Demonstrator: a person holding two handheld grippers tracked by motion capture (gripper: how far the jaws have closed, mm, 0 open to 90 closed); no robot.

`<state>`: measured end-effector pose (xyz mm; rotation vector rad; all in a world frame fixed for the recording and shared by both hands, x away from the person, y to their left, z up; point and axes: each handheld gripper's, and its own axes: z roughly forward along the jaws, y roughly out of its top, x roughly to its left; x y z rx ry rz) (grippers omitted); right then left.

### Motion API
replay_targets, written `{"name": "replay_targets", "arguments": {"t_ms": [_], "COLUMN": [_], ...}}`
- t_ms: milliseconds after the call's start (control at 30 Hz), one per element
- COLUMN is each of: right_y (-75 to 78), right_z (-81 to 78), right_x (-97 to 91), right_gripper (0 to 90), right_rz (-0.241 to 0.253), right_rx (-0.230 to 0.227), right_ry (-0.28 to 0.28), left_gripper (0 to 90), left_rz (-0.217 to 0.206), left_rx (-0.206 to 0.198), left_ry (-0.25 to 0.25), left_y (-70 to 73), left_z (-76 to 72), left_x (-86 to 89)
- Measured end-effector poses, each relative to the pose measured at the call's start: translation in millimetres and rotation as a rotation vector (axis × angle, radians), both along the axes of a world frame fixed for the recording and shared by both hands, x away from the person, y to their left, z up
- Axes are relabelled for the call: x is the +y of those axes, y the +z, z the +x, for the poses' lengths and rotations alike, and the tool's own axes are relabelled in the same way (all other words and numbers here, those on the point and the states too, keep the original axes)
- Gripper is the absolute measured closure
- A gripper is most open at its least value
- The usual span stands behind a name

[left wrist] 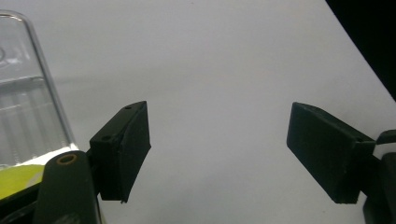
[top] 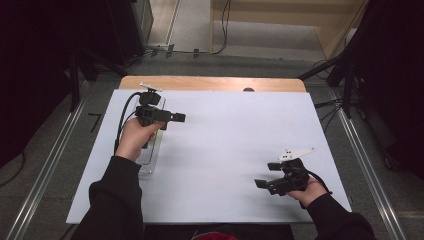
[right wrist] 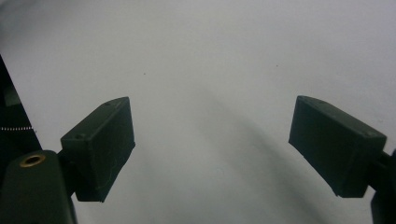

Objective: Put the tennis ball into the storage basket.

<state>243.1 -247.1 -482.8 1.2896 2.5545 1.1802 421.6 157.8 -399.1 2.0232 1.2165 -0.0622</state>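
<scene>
On the left side of the high view, a clear plastic tray point(top: 149, 159) lies flat on the white surface point(top: 225, 150), long and narrow, running from beneath the left hand point(top: 134, 139) up toward the far edge. The left hand-held gripper point(top: 179, 118) hangs above its upper end and points right, out over bare surface; in the left gripper view the tray point(left wrist: 28, 102) sits at the left edge of the frame, beside the jaws and not between them. Those jaws stand apart with nothing in the gap. A yellow-green patch shows at the lower left of that view, too cut off to identify.

The tray looks thin-walled and see-through, so it is probably very light, a little springy and easy to dent or crack if squeezed hard. Its glossy plastic would likely slip between flat pads. The raised rim along a long side seems the best place to pinch, near the middle of its length so it does not tip; a gentle closing should do.

At the lower right of the high view, the right hand-held gripper point(top: 261, 176) rests low, well apart from the tray, pointing left. Its jaws are wide apart and hold nothing, as the right gripper view confirms.

A white sheet covers the surface, with a strip of wood showing along the top edge. Around it lie grey floor, metal rails at left and right, loose cables, dark stands and pale wooden steps at the top.
</scene>
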Motion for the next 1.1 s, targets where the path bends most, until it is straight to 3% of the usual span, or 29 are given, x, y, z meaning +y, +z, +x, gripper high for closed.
{"name": "replay_targets", "arguments": {"t_ms": [67,233,500,600,733,1100], "right_y": [0.1,0.2,0.5,0.6,0.7,0.6], "right_z": [0.0,-0.2,-0.2,-0.3,-0.4,-0.3], "right_x": [-0.1,-0.5,-1.1,-1.0,-1.1,-1.0], "right_gripper": [12.3,12.2,12.2,12.2,12.3,12.3], "right_rz": [0.0,0.002,0.003,0.003,0.003,0.004], "right_rx": [0.001,0.001,0.001,0.0,-0.001,0.001], "right_ry": [-0.002,-0.003,-0.004,-0.003,-0.004,-0.004], "left_gripper": [22.5,22.5,22.5,22.5,22.5,22.5], "left_rz": [-0.02,0.014,0.009,0.031,0.007,-0.004], "left_rx": [0.006,-0.004,-0.019,-0.033,-0.031,-0.029], "left_ry": [-0.015,-0.03,-0.041,-0.045,-0.062,-0.089], "left_y": [0.6,-0.3,0.0,-0.6,-2.6,-4.9], "left_z": [-1.4,-4.6,-11.6,-15.8,-21.3,-32.3], "left_x": [-3.7,-13.3,-17.8,-18.9,-19.3,-23.3]}}
